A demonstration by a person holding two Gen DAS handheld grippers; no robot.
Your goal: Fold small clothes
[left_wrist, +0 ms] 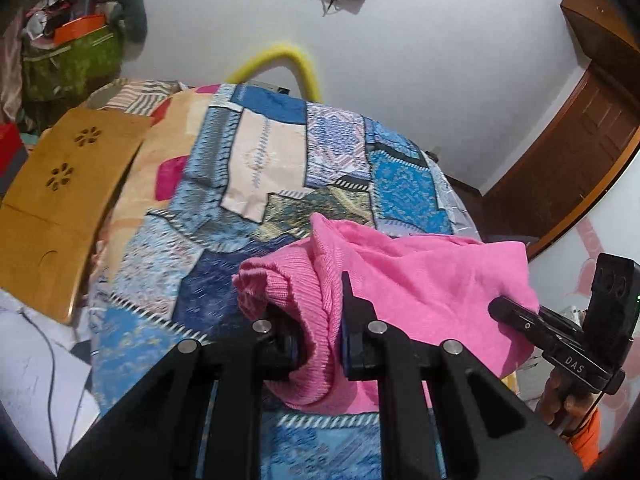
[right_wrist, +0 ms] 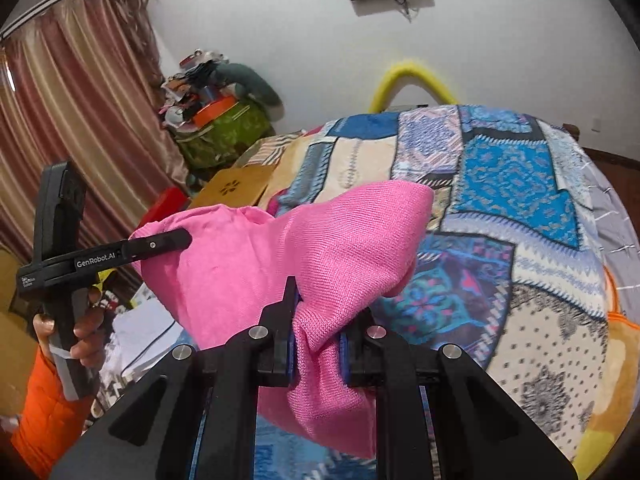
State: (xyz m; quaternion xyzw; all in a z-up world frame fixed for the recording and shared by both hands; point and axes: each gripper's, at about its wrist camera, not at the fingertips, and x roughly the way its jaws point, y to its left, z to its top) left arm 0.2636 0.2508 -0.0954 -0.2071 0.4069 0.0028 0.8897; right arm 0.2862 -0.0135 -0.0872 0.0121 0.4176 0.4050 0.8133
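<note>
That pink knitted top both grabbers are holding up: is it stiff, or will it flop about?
Probably floppy: the pink knitted top bunches where the right gripper pinches it and sags between the two grips. It likely weighs little, since the left gripper holds it by the ribbed edge alone. The knit looks grippy rather than slippery.
</note>
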